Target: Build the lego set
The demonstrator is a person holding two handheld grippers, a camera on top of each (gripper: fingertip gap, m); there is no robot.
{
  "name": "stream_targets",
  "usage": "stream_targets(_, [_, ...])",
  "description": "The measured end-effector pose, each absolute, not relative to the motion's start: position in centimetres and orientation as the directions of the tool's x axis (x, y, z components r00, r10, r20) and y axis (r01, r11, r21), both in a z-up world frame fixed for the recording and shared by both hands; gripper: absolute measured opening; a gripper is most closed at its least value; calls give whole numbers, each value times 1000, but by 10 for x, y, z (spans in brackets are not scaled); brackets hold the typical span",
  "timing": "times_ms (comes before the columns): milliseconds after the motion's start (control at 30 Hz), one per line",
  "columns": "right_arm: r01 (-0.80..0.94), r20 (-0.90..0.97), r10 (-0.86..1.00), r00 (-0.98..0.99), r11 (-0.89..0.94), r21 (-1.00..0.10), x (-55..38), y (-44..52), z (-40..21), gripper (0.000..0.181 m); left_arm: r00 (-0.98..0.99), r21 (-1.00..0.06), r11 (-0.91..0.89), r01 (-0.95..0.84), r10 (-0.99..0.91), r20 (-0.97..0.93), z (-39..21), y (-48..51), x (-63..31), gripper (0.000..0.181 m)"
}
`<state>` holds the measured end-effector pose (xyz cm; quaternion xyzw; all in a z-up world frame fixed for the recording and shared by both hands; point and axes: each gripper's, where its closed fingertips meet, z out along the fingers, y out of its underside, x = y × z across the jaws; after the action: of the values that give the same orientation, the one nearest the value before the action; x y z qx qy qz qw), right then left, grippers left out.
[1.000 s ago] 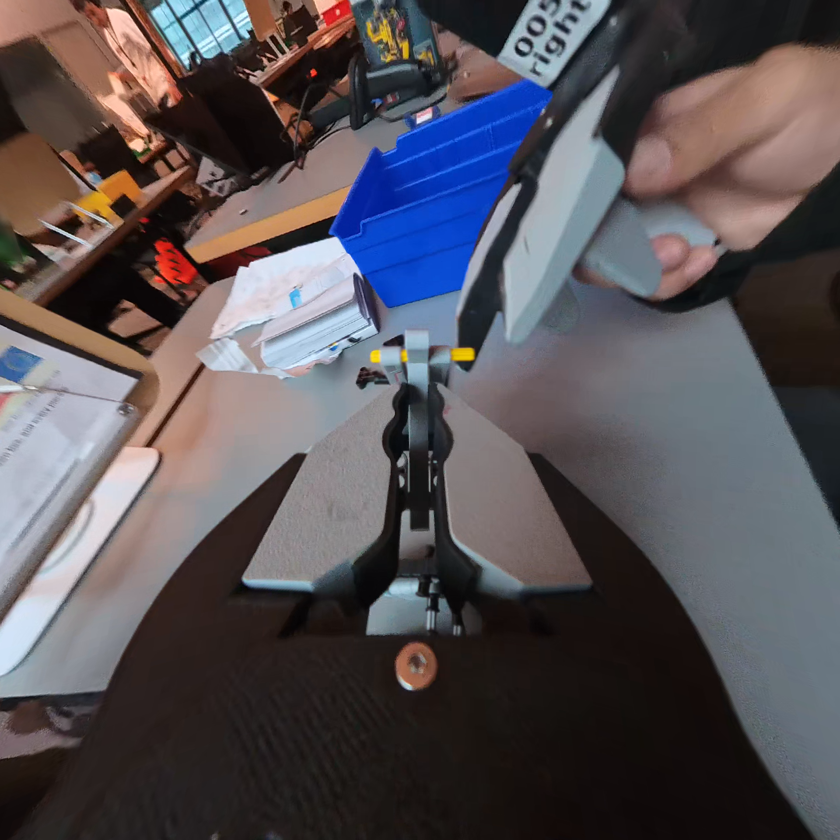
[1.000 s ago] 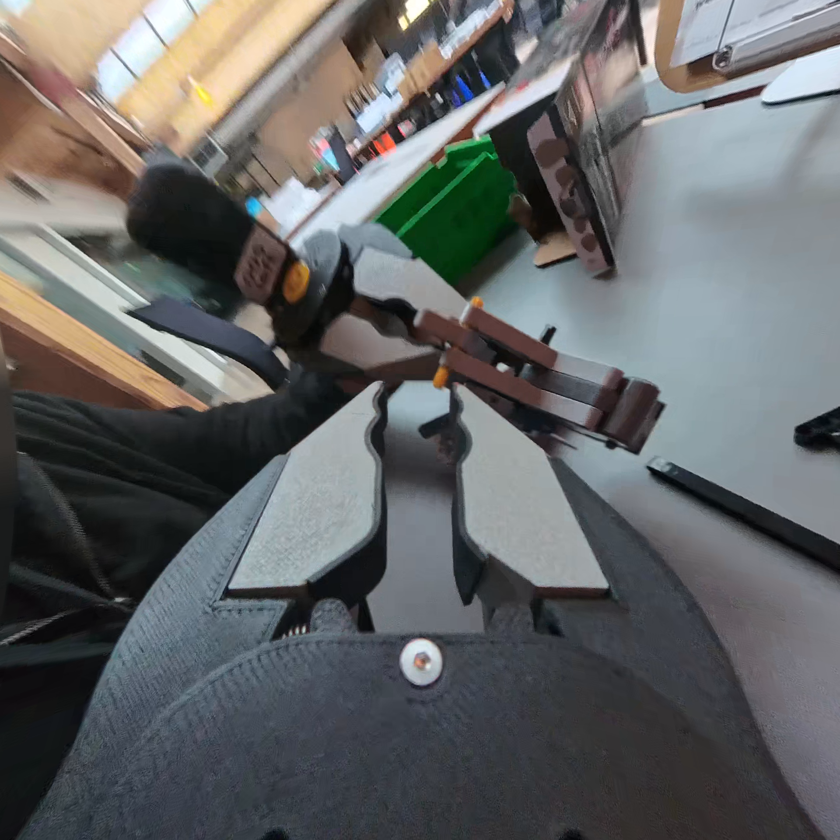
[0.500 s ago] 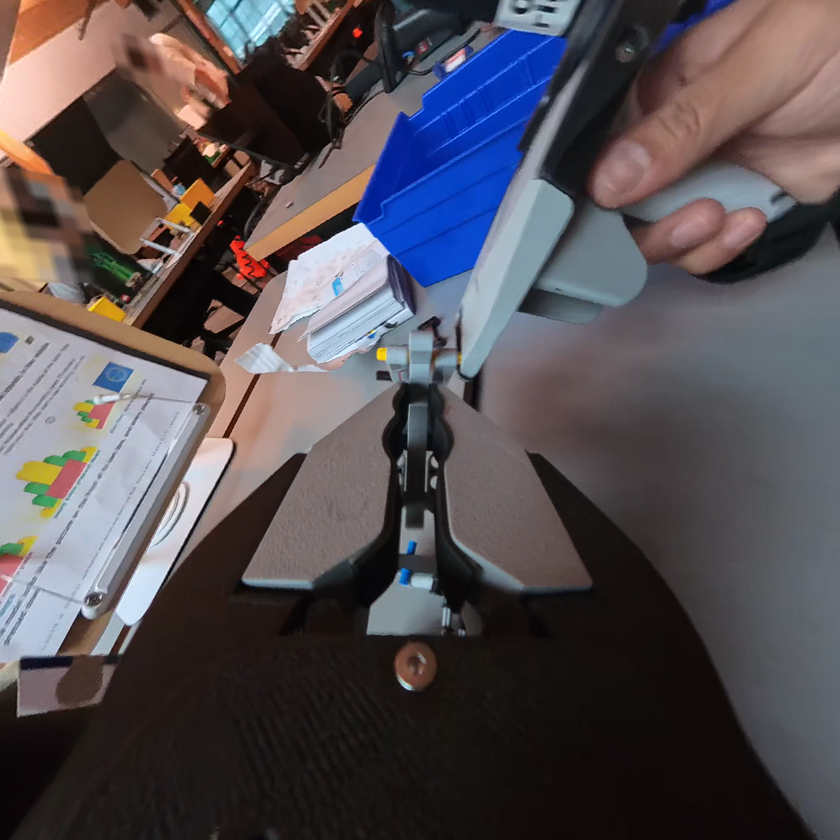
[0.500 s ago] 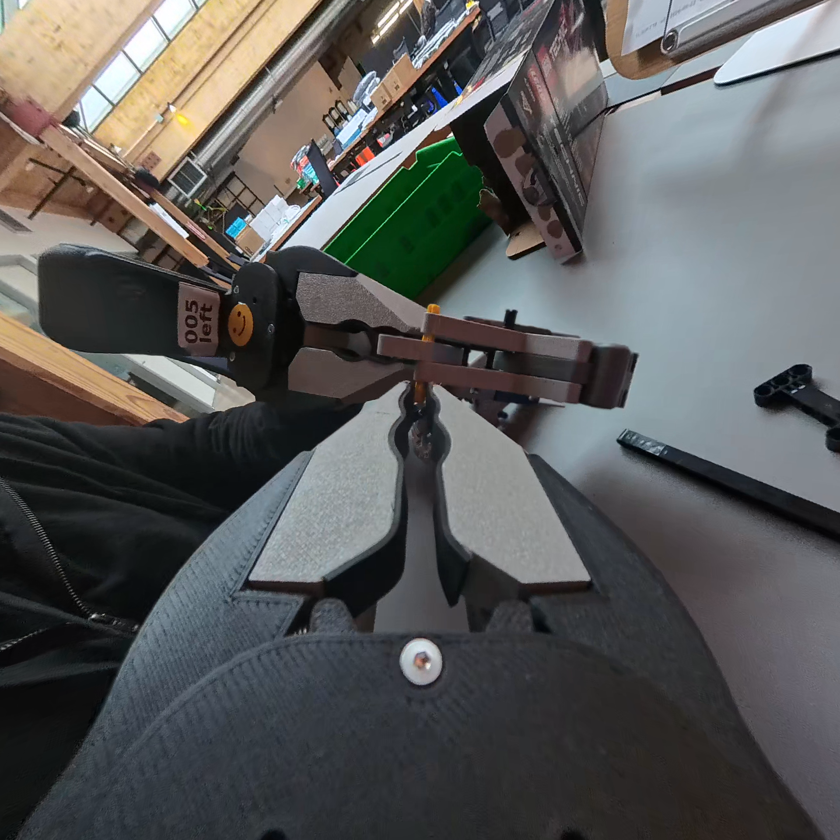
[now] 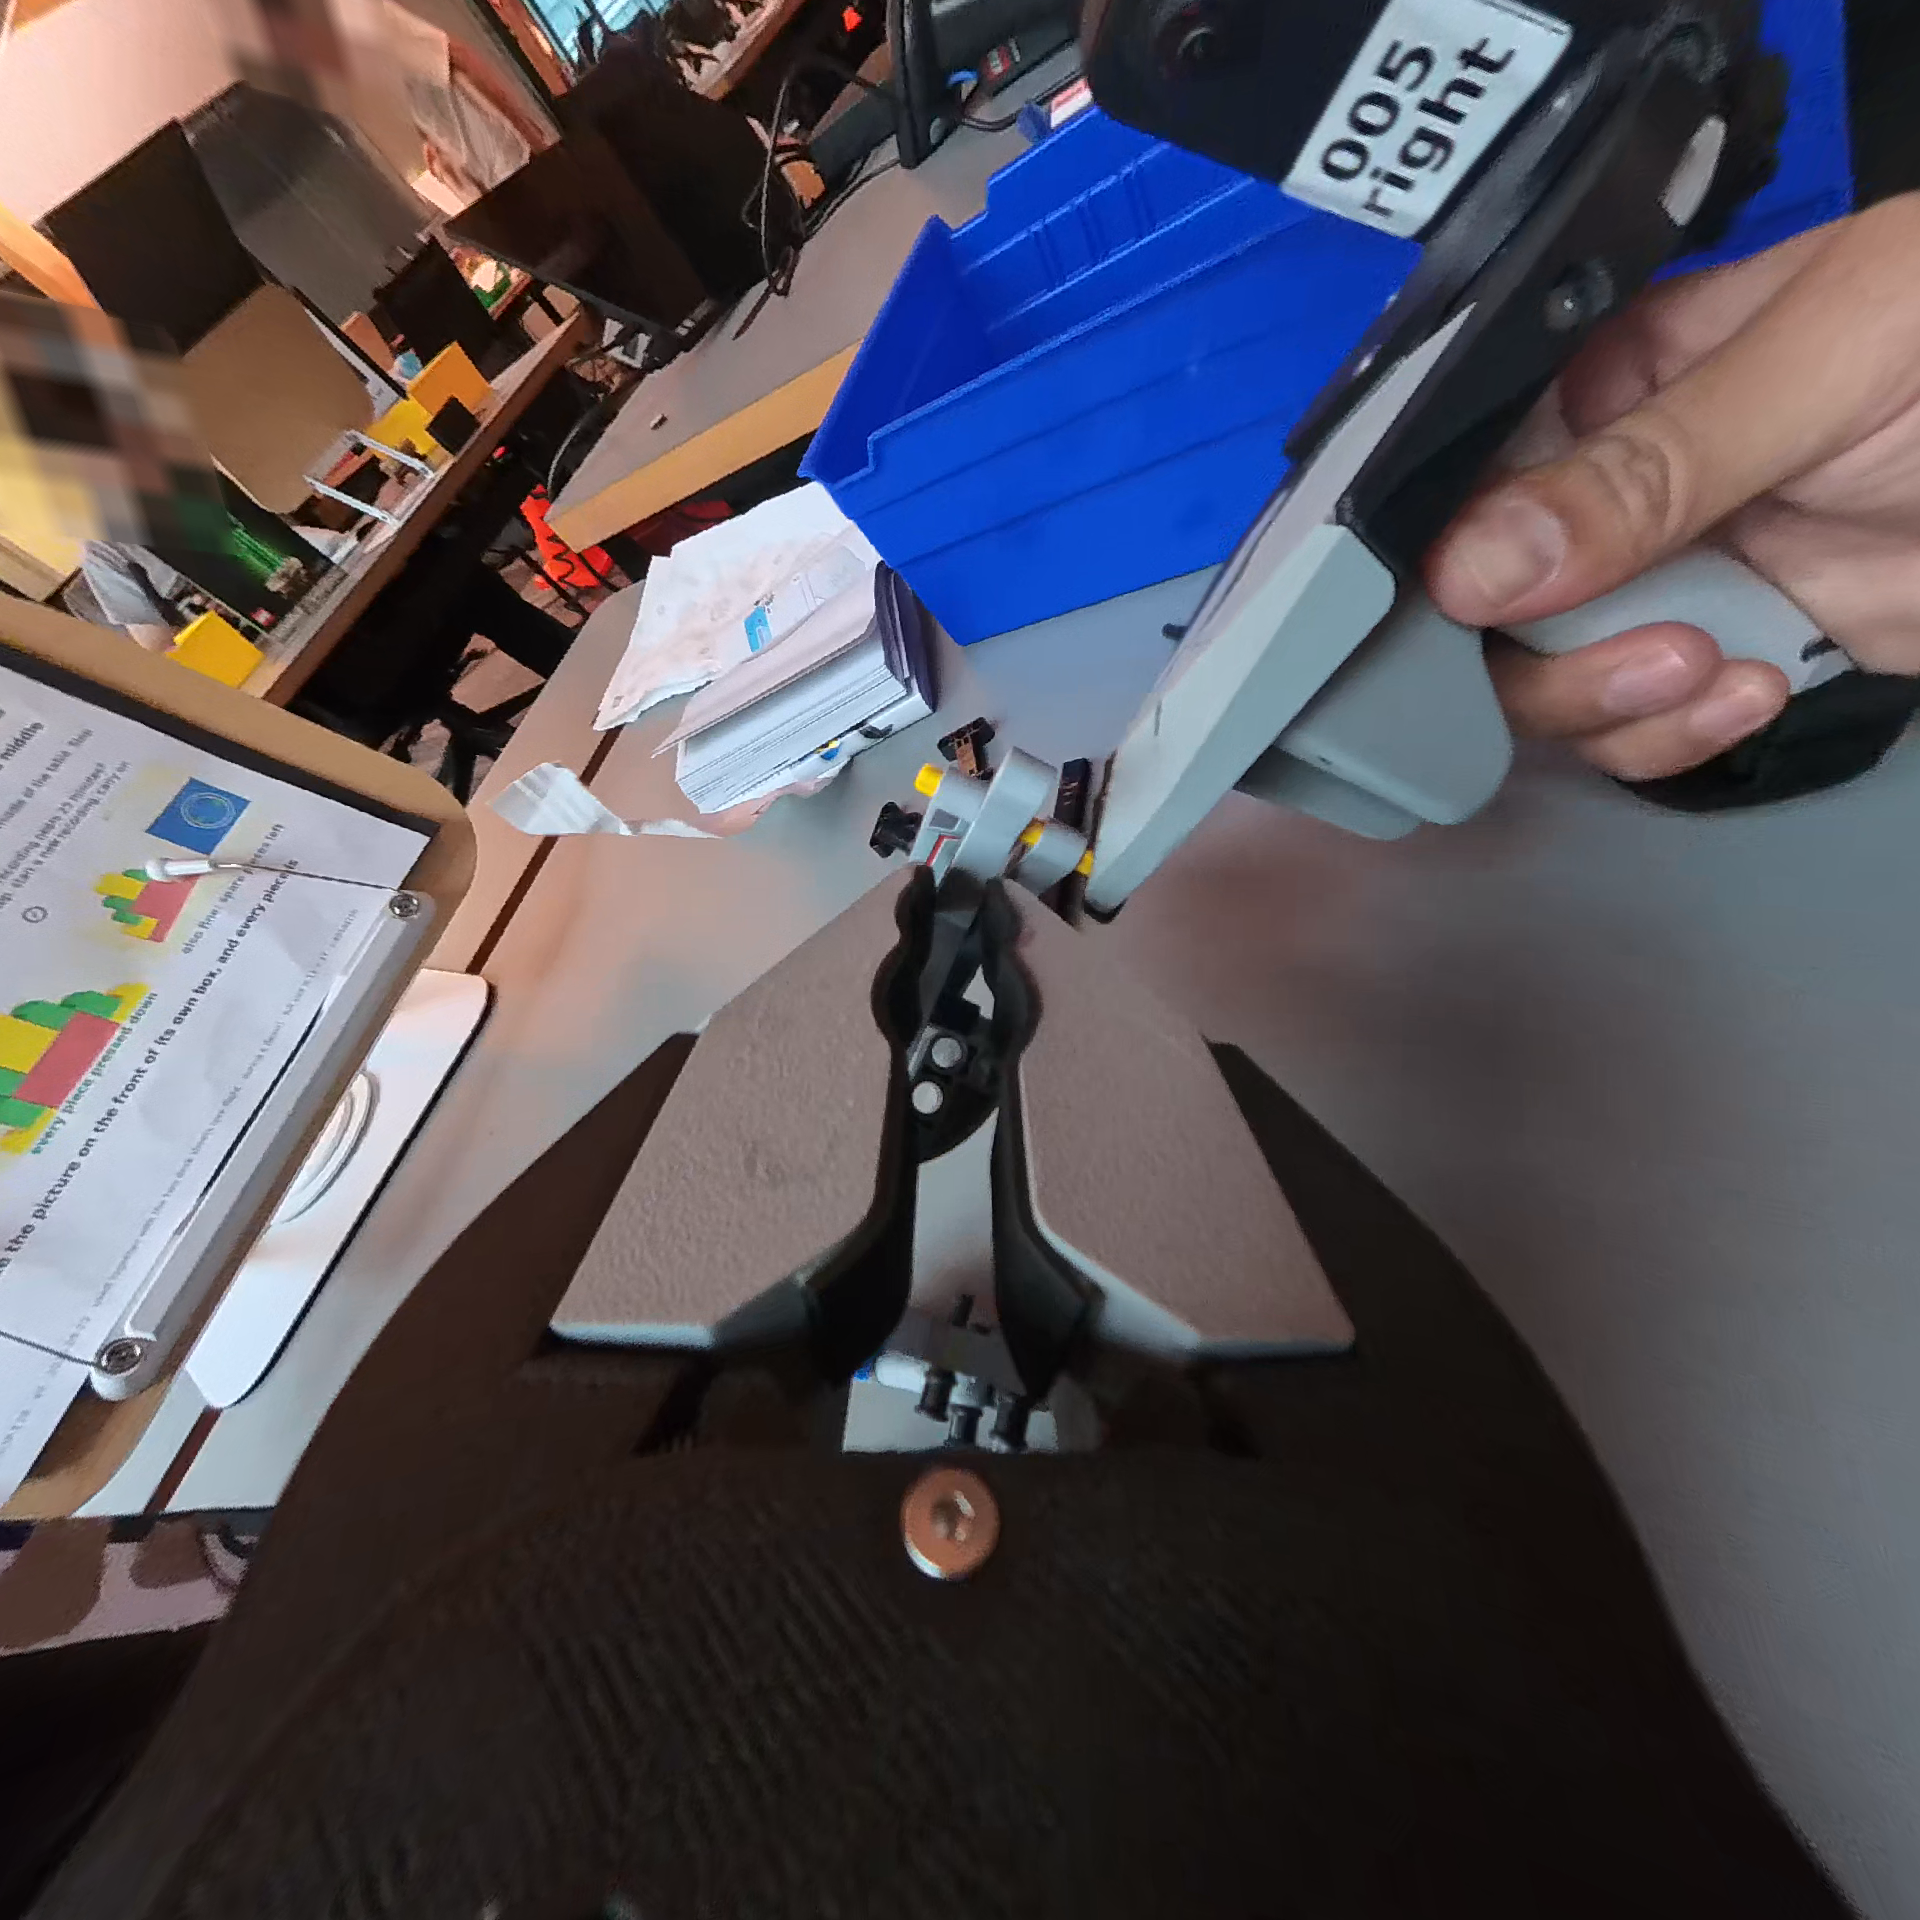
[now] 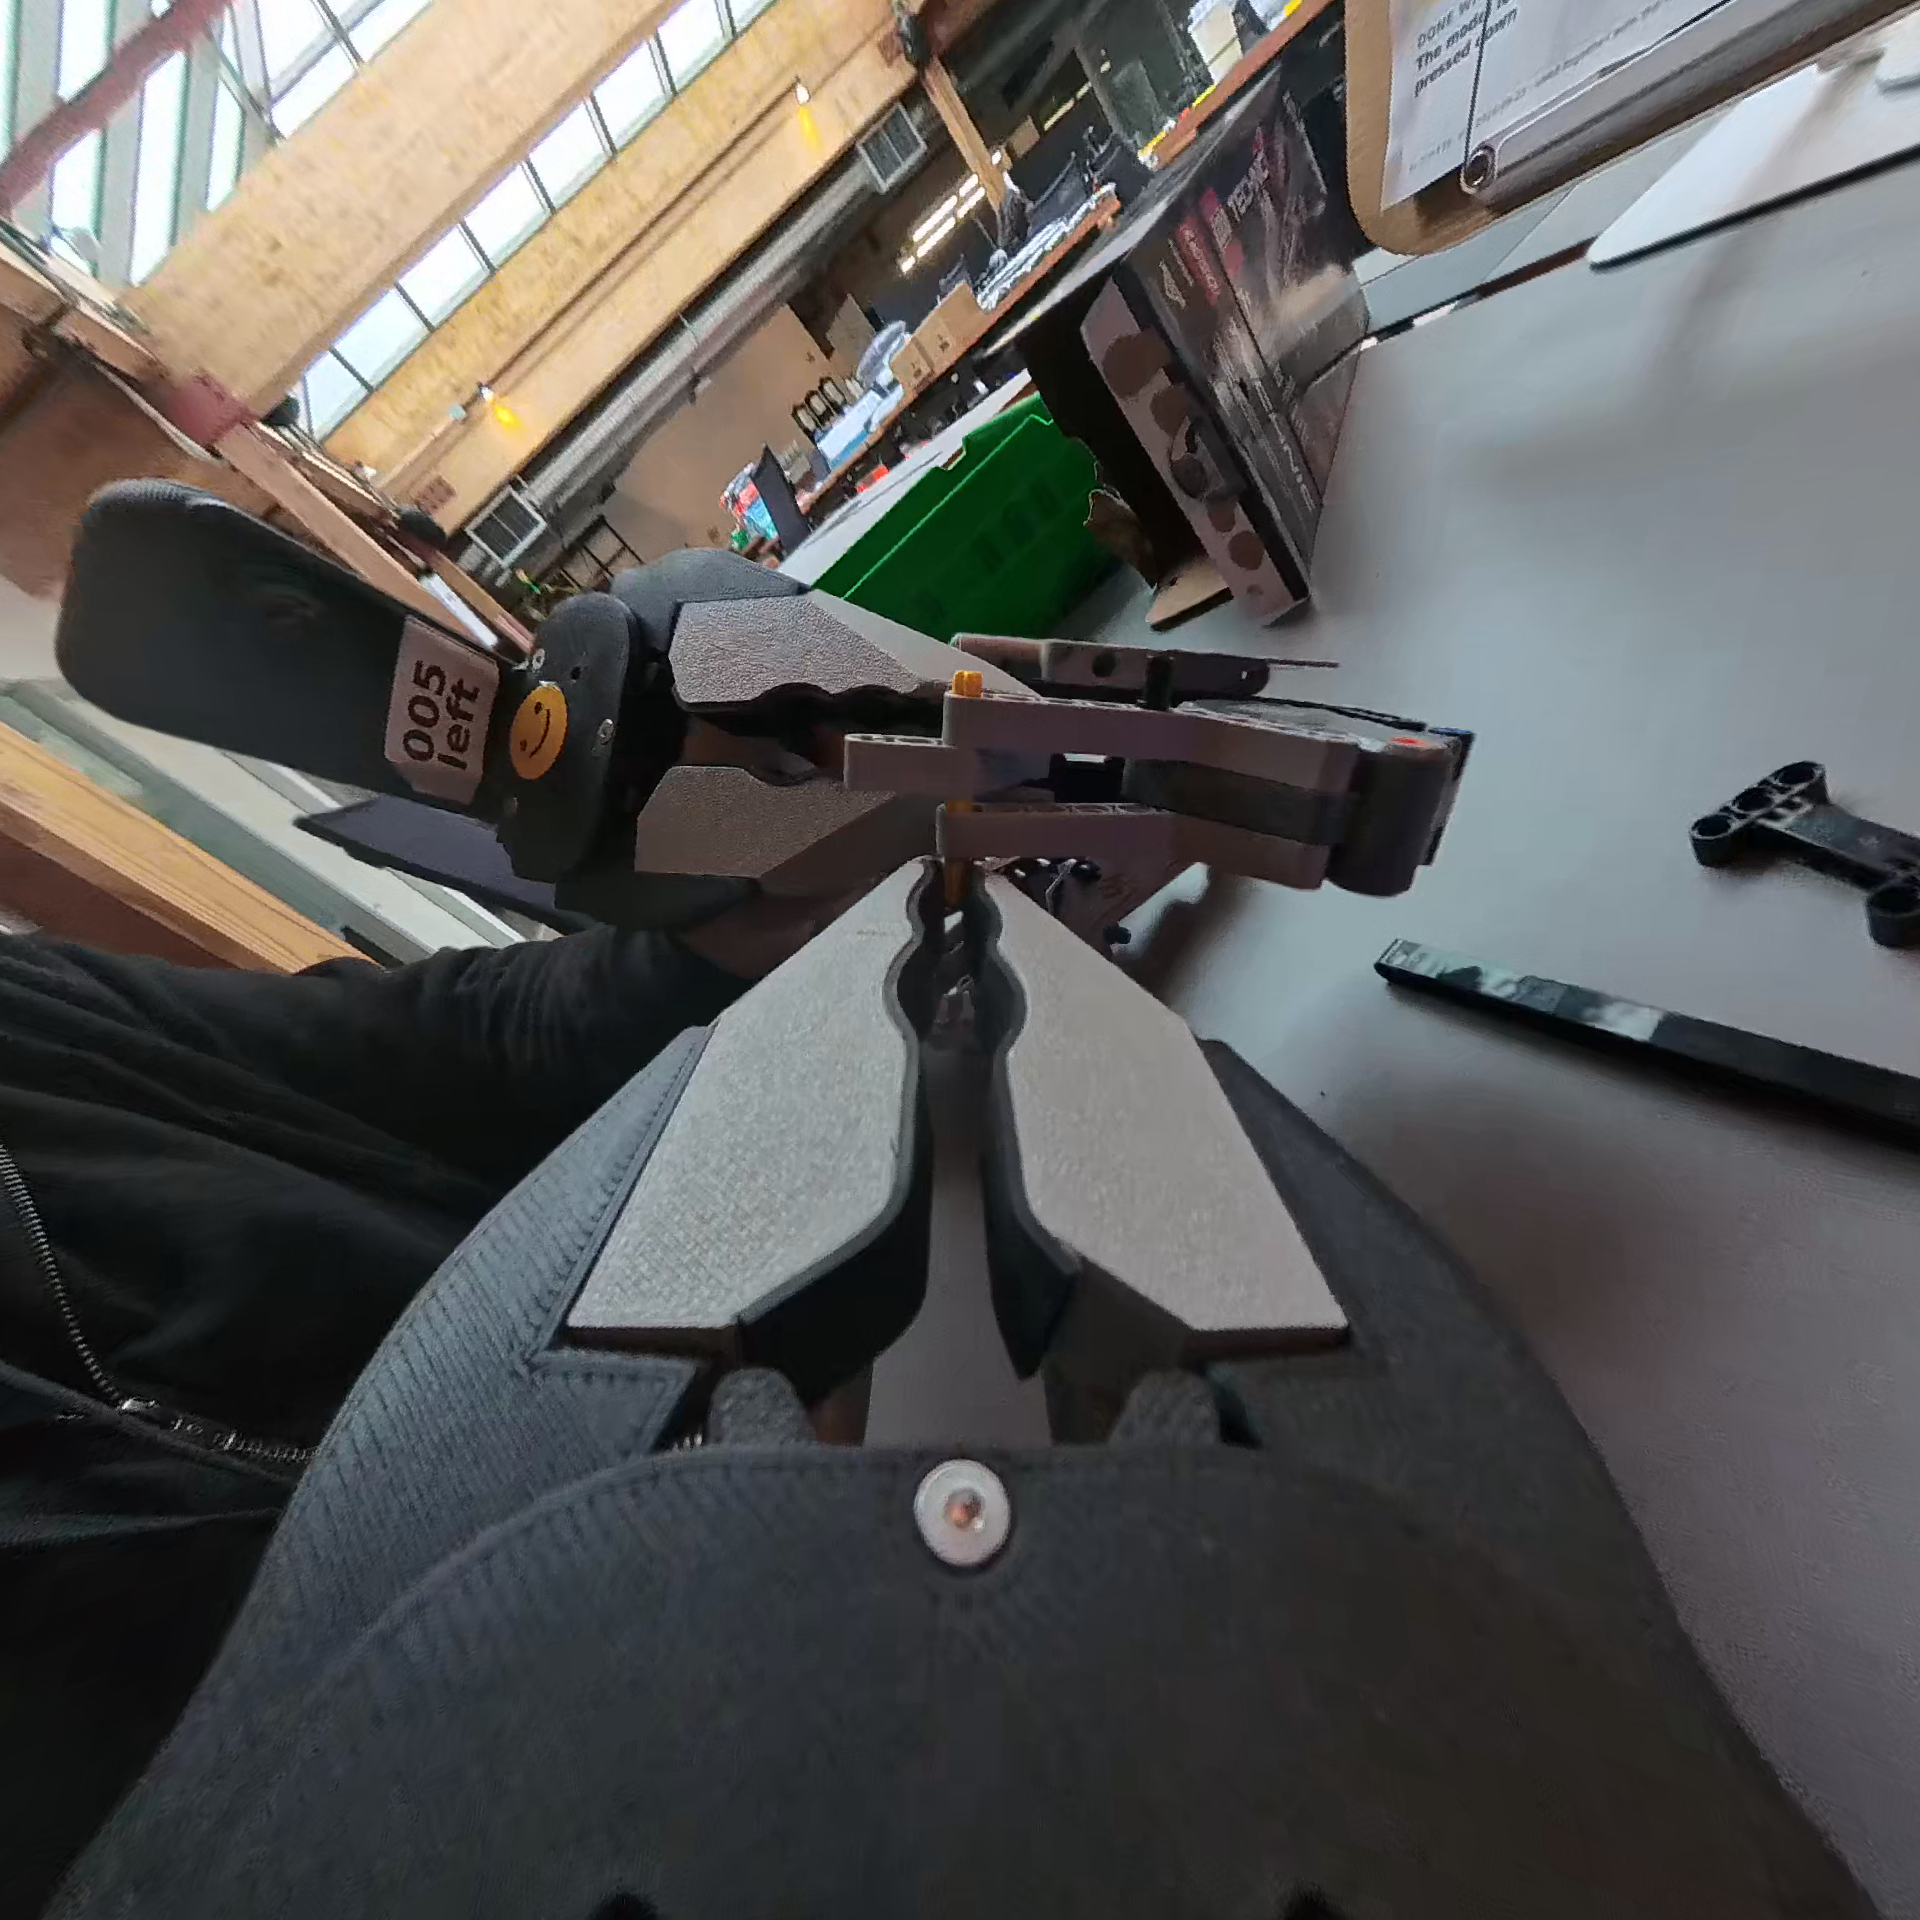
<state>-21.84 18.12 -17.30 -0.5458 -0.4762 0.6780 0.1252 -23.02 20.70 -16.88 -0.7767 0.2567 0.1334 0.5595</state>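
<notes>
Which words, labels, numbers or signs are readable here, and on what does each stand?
I do not quote writing; these bear it:
White label, right gripper: readable.
Grey label, left gripper: readable.
Instruction sheet: partly readable.
Dark box: partly readable.
Booklets: too small.

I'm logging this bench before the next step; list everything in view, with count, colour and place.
Lego assembly: one, grey with a yellow axle, held in the air between both tools.
Black beam: one, flat on the table, right wrist view.
T-piece: one, black, on the table beyond the beam.
Set box: one, dark, standing at the back.
Green bin: one, left of the box.
Blue bin: one, far side, left wrist view.
Booklets: a stack, white, beside the blue bin.
Instruction sheet: one, on a stand at the left.
Table: one, grey.
Left tool: shut on the assembly.
Right tool: shut on the axle.
Hand: one, holding the right tool.
</notes>
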Motion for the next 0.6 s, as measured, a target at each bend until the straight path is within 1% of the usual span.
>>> stream_targets(200, [264, -635, 672, -381, -579, -771, -219, 186, -168, 1, 874, -842, -249, -479, -225, -431, -167, 212, -232, 6])
stream_targets(233, [147, -598, 674, -434, -602, -785, -214, 186, -153, 2, 894, -866, -223, -448, -130, -430, -154, 214, -246, 5])
stream_targets(267, [-93, -516, 706, -486, -628, -772, -201, 194, -122, 30, 914, -896, -178, -406, -71, -400, -135, 213, -262, 5])
stream_targets(300, [-269, -458, 762, -457, -610, -745, -190, 211, -101, 79, 939, -925, -164, -344, -93, -332, -124, 210, -270, 5])
stream_targets(333, [-267, -453, 788, -417, -582, -768, -188, 222, -102, 106, 934, -922, -162, -352, -126, -335, -122, 207, -270, 5])
stream_targets(367, [-131, -505, 759, -410, -597, -791, -195, 224, -113, 131, 922, -910, -160, -383, -136, -364, -126, 205, -268, 5])
stream_targets(400, [67, -575, 715, -398, -602, -796, -204, 219, -131, 122, 908, -893, -176, -415, -137, -395, -134, 205, -265, 6])
stream_targets(433, [196, -611, 698, -375, -584, -788, -210, 214, -143, 135, 901, -883, -187, -430, -147, -407, -138, 205, -262, 6])
stream_targets(467, [213, -600, 711, -367, -563, -798, -213, 210, -143, 155, 898, -884, -173, -434, -162, -409, -138, 206, -258, 6])
stream_targets(533, [186, -507, 771, -386, -474, -861, -215, 198, -138, 155, 887, -876, -157, -456, -160, -433, -136, 206, -258, 6])
stream_targets(600, [224, -446, 839, -311, -391, -893, -224, 198, -149, 154, 895, -883, -167, -439, -165, -414, -141, 206, -261, 6])
